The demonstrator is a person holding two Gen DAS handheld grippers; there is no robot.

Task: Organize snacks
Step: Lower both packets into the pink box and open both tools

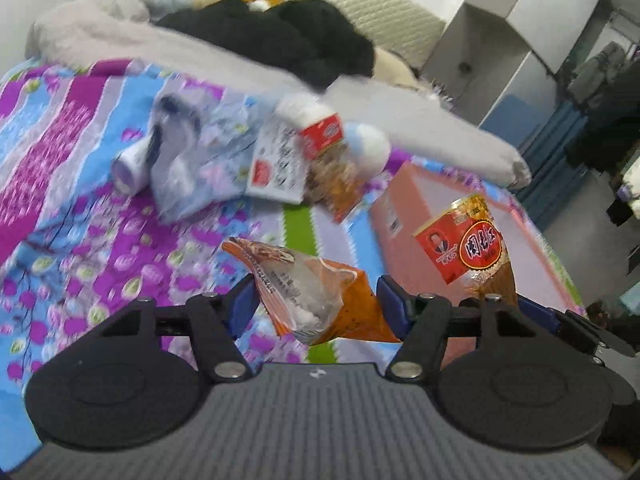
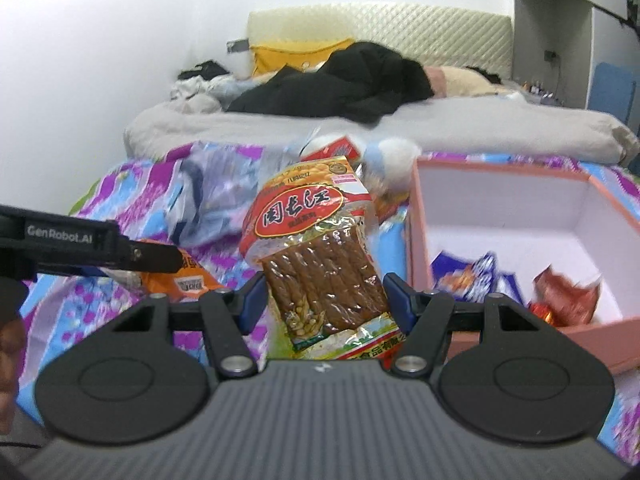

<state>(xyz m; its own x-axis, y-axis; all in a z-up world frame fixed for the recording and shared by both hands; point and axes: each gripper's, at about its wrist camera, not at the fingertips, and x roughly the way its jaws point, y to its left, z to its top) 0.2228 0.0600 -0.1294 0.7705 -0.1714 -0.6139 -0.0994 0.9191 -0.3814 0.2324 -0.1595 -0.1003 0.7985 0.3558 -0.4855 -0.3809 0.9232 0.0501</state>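
Your left gripper (image 1: 318, 300) pinches an orange snack bag (image 1: 320, 300) above the bed (image 1: 60, 168). Your right gripper (image 2: 324, 298) clamps a tofu-stick packet (image 2: 320, 256) beside the pink box (image 2: 416, 216), which holds blue and red snacks. More packets (image 1: 280, 160) lie piled ahead on the bedspread; a black jacket (image 2: 340, 80) lies farther back.

Bedroom backdrop, bright and even light

We've got a white wall (image 2: 100, 40) behind a cream quilted headboard (image 2: 400, 36), a bed under a purple-and-blue floral sheet (image 1: 80, 128), a grey duvet (image 2: 460, 120) with black clothing (image 2: 344, 84) and a yellow pillow (image 2: 296, 54) piled on it, and grey cabinets (image 1: 520, 16) off right.
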